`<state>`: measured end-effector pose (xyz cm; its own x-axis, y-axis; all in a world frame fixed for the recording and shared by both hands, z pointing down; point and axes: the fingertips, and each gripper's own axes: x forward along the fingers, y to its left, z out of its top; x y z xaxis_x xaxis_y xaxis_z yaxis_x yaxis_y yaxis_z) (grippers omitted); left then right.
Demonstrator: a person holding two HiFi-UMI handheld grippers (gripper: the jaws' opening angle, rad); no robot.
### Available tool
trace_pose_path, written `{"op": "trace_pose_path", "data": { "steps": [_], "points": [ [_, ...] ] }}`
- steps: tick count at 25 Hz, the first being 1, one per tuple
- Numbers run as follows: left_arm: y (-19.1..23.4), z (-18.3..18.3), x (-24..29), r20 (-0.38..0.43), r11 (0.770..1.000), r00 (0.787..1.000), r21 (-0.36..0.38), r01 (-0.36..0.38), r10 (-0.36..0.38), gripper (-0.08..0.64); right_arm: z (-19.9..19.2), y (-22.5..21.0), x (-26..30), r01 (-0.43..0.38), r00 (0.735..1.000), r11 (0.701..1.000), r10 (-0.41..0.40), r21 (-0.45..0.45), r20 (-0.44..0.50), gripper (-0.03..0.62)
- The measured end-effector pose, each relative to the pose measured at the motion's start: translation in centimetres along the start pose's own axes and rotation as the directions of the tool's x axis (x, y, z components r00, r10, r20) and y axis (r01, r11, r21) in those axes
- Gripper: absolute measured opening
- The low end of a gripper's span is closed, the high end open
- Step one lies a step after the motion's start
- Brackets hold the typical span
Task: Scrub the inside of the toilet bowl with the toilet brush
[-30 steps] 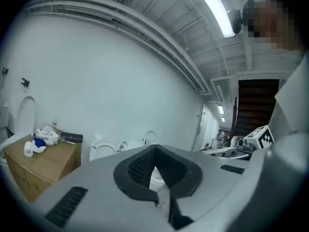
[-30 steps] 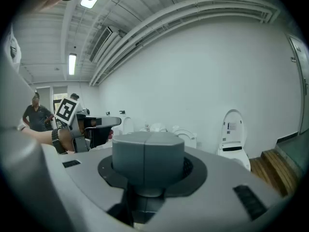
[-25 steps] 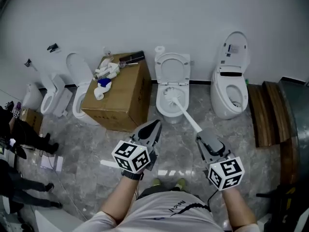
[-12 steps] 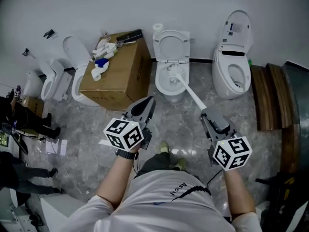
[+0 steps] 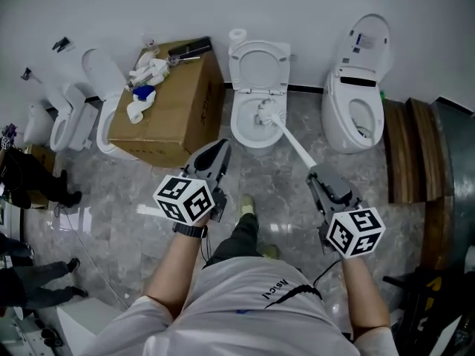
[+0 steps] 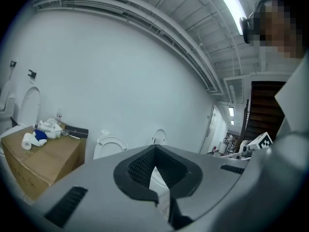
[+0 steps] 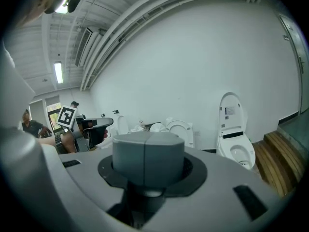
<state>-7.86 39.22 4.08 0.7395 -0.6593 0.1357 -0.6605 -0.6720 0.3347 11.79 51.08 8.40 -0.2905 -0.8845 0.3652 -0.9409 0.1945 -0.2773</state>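
Observation:
The middle white toilet point(image 5: 239, 128) stands against the wall with its lid up. The white toilet brush point(image 5: 291, 141) has its bristle head inside the bowl, and its handle slants down and right into my right gripper point(image 5: 318, 178), which is shut on the brush's grey grip point(image 7: 147, 156). To the left of the handle, my left gripper point(image 5: 213, 156) hangs over the floor in front of the bowl; its jaws are shut with nothing between them point(image 6: 155, 149). In the right gripper view the grip hides the bowl.
A cardboard box point(image 5: 171, 110) with paper rolls and clutter on top stands just left of the toilet. Another toilet point(image 5: 355, 99) stands to the right, with wooden planks point(image 5: 412, 150) beyond it. More toilets point(image 5: 82, 102) line the left wall. People stand at the far left point(image 5: 30, 176).
The brush head has stayed in the bowl while shifting a little. The person has stepped closer with one foot forward, and both grippers sit slightly higher in the head view.

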Motion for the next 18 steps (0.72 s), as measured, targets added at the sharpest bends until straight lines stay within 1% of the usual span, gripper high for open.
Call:
{"op": "trace_pose_path", "data": {
  "steps": [4,8,11,15,18],
  "points": [
    [5.3,0.2,3.9,0.004,1.000,1.000,-0.015,-0.027,0.027,0.008,0.4,-1.9,5.9,0.006,0.998,1.000,-0.006,0.003,-0.061,0.156],
    [11.2,0.2,8.4,-0.014,0.999,0.999,-0.009,-0.039,0.038,0.006,0.5,-3.5,13.1,0.016,0.990,1.000,-0.014,0.011,-0.142,0.156],
    [15.1,0.1,12.2,-0.039,1.000,0.999,0.000,-0.026,0.026,0.006,0.5,-4.5,18.4,0.021,0.980,1.000,-0.019,0.007,-0.199,0.156],
    [19.0,-0.7,16.8,-0.089,1.000,0.996,0.017,0.008,-0.007,0.008,0.2,-6.1,24.6,0.033,0.967,0.999,-0.030,0.010,-0.253,0.156],
    [21.3,-1.5,19.7,-0.115,1.000,0.993,0.004,0.009,-0.009,0.008,-0.5,-7.3,28.3,0.021,0.952,1.000,-0.024,-0.013,-0.305,0.156]
  ]
}}
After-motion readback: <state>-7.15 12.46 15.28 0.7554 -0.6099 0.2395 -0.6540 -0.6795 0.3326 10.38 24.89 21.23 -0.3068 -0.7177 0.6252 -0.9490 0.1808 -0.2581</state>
